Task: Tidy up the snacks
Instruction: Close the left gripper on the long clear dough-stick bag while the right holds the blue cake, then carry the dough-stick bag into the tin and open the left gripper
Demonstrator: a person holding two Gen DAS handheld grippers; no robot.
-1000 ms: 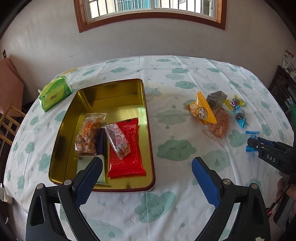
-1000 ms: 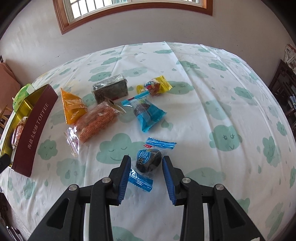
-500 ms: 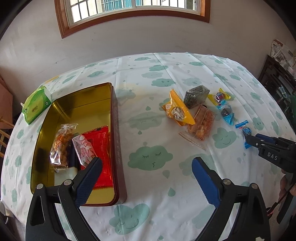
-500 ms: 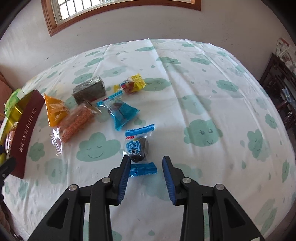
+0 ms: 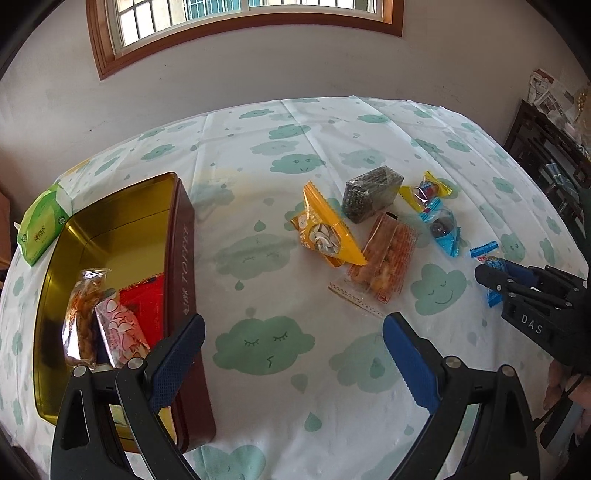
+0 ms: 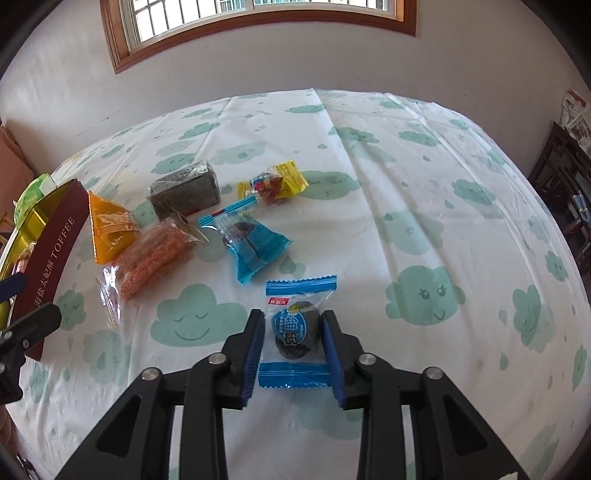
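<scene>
A wood-framed window (image 6: 258,22) sits high in the pale wall behind your counter (image 6: 406,206), which is covered by a white cloth printed with green clouds. Your right gripper (image 6: 293,345) has just been closing, and its blue pads now press the sides of a blue-wrapped dark candy (image 6: 295,332) that stands between them, its crimped top edge pointing away from you. Just beyond it lie the loose snacks: a blue packet (image 6: 255,243), a yellow-ended candy (image 6: 273,182), a dark seaweed block (image 6: 184,190), an orange cracker bag (image 6: 155,254) and an orange triangular packet (image 6: 109,229), clustered close together and partly touching. Your left gripper (image 5: 291,354) hangs over bare cloth with its jaws spread wide and nothing between them. To its left the gold-lined toffee tin (image 5: 184,258) stands open, holding a clear bag of fried snack (image 5: 83,317), a pink-patterned packet (image 5: 120,332) and a red packet (image 5: 146,306) side by side and overlapping. A green tissue pack (image 5: 40,225) lies just behind the tin's far corner.
</scene>
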